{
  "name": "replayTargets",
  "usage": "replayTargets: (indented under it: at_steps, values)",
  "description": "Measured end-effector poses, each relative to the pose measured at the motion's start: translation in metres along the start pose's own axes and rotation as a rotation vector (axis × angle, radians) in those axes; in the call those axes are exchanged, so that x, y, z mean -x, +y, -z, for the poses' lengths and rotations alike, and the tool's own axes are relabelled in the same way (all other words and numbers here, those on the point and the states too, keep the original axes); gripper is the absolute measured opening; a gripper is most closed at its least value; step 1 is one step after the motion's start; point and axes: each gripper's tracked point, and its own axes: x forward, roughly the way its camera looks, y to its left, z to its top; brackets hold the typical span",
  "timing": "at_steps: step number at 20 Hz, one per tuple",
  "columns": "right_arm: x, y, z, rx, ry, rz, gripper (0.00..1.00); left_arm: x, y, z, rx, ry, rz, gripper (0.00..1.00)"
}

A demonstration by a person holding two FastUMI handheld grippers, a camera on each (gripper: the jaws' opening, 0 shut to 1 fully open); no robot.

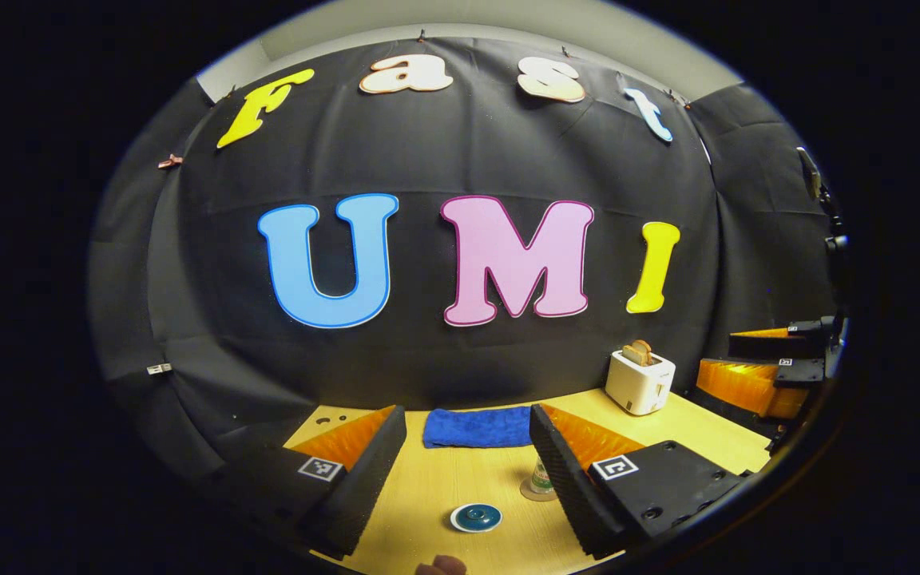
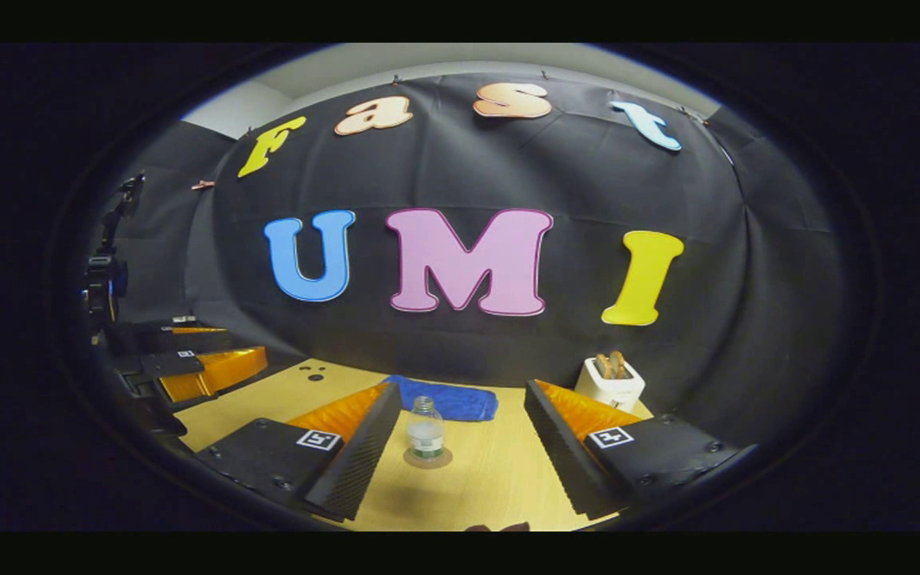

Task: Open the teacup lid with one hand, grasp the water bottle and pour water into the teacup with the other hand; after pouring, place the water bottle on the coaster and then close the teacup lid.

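In the left gripper view my left gripper (image 1: 468, 411) is open above the wooden table (image 1: 436, 487). Low between its fingers sits the white teacup with its blue lid (image 1: 476, 517) on. The water bottle (image 1: 541, 477) stands on a round coaster (image 1: 530, 494), half hidden behind the right finger. In the right gripper view my right gripper (image 2: 463, 387) is open too, and the clear bottle (image 2: 426, 431) stands upright on the coaster (image 2: 426, 458) between its fingers, close to the left one. Neither gripper touches anything.
A folded blue towel (image 1: 477, 426) (image 2: 448, 399) lies at the back of the table. A white toaster with bread (image 1: 640, 382) (image 2: 610, 380) stands back right. The right gripper (image 1: 771, 375) shows at the far right of the left gripper view, the left gripper (image 2: 188, 361) at the far left of the right gripper view.
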Motion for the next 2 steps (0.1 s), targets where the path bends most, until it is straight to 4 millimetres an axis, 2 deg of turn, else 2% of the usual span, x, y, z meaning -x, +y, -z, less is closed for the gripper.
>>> replayTargets:
  at_steps: [2]
  values:
    - [0.0007, -0.0016, -0.0011, 0.004, 0.003, 0.002, 0.96, -0.0007, -0.0029, -0.0012, 0.005, -0.001, 0.009, 0.97]
